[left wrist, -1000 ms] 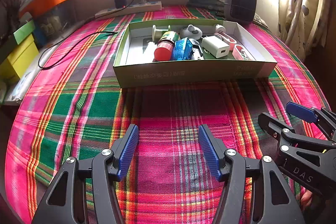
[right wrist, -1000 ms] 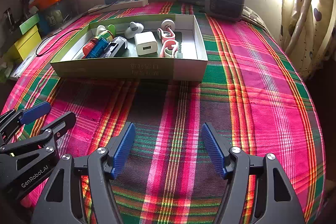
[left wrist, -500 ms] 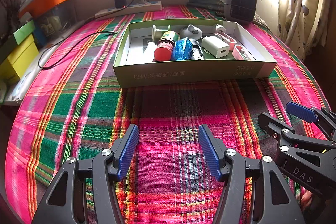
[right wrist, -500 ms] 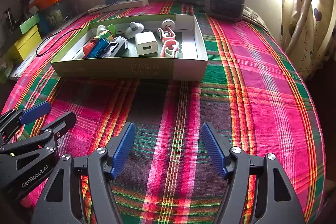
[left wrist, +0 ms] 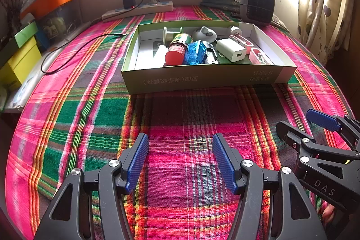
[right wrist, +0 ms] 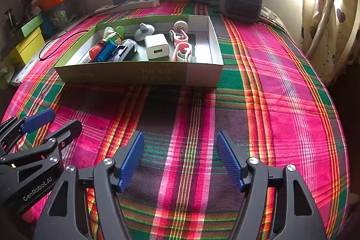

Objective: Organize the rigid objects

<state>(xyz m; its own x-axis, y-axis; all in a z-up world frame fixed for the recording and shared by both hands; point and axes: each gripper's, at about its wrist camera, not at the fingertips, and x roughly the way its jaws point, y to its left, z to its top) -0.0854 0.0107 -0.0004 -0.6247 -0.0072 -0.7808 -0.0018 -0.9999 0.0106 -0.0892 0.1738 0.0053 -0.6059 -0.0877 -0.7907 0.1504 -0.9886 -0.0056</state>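
Plaid cloth [left wrist: 94,118] covers the bed; near its front edge the left gripper [left wrist: 180,160] and right gripper [right wrist: 180,158] hover with jaws apart, holding nothing. Farther back, the box [left wrist: 202,80] already holds charger [left wrist: 230,52], bottle [left wrist: 177,50] and clips, so sorting looks finished. Nothing has shifted from a second ago.

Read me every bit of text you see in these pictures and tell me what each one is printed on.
"DAS": on the body of the right gripper, partly cut off.
"GenRobot.AI": on the body of the left gripper.
Chinese characters, upside down, on the front wall of the green box: too blurred to read surely.
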